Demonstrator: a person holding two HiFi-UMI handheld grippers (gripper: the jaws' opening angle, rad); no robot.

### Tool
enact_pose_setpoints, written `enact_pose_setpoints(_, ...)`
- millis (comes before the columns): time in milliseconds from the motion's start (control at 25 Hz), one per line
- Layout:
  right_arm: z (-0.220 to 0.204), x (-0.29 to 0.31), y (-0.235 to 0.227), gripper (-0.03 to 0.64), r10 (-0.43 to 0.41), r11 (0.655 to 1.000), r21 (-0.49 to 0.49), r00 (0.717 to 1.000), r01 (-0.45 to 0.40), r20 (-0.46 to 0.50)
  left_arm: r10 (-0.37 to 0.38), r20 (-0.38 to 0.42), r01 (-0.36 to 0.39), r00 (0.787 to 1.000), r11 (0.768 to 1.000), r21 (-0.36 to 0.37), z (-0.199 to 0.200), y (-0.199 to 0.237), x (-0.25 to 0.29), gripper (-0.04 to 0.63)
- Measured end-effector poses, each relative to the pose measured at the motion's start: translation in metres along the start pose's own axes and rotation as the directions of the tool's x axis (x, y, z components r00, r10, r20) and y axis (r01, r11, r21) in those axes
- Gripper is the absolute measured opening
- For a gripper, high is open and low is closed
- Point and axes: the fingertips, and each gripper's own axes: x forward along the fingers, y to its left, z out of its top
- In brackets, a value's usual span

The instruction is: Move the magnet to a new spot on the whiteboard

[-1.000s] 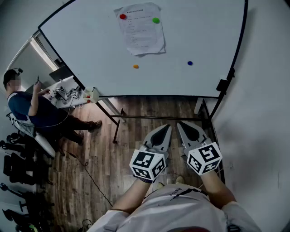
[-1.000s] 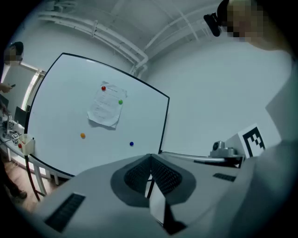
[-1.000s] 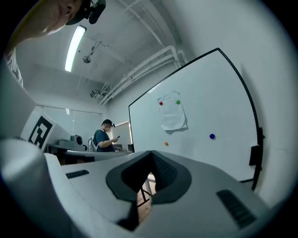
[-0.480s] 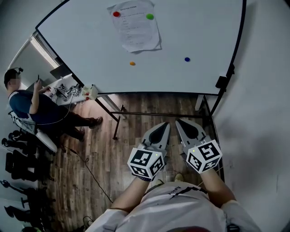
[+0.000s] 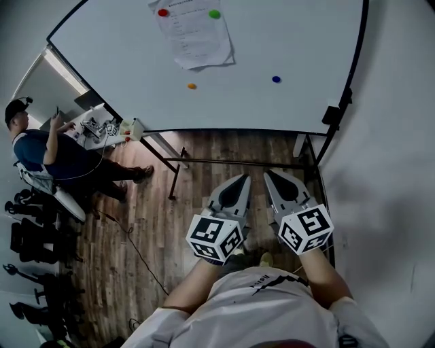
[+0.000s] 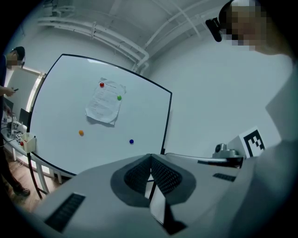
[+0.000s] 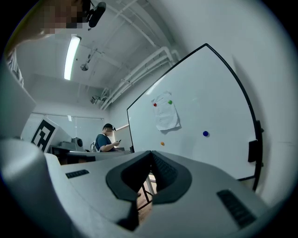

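Whiteboard [image 5: 285, 41] fills upper frame, well ahead. Paper sheet [image 5: 194, 34] hangs near its top. Left gripper [image 5: 239, 179] and right gripper [image 5: 273, 174] hover low over wood floor [image 5: 156, 224], well short of board; both sets of fingers closed on nothing. Red magnet [image 5: 163, 12] and green magnet [image 5: 215, 13] pin sheet; orange magnet [image 5: 192, 86] and blue magnet [image 5: 276, 79] sit on bare board below. Which one is target, unclear. Risks: pulling a pinning magnet likely drops sheet; fingers opened too late could knock small disc to floor.
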Motion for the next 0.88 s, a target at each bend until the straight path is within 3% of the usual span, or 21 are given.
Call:
enact_pose_setpoints(360,0.0,0.022,-0.025,0.014,-0.06,0.998,-0.015,0.998,0.06,-0.001,-0.039,0.008,0.039,0.999,0.999,0.007,0.003,0.016,0.029,0.012)
enact_pose_setpoints(880,0.015,0.131,-0.075,0.014,-0.196,0.98,-0.036,0.98,0.197,0.031,-0.132,0.014,0.132,0.991,0.99,0.047,0.034,0.104,0.108,0.012)
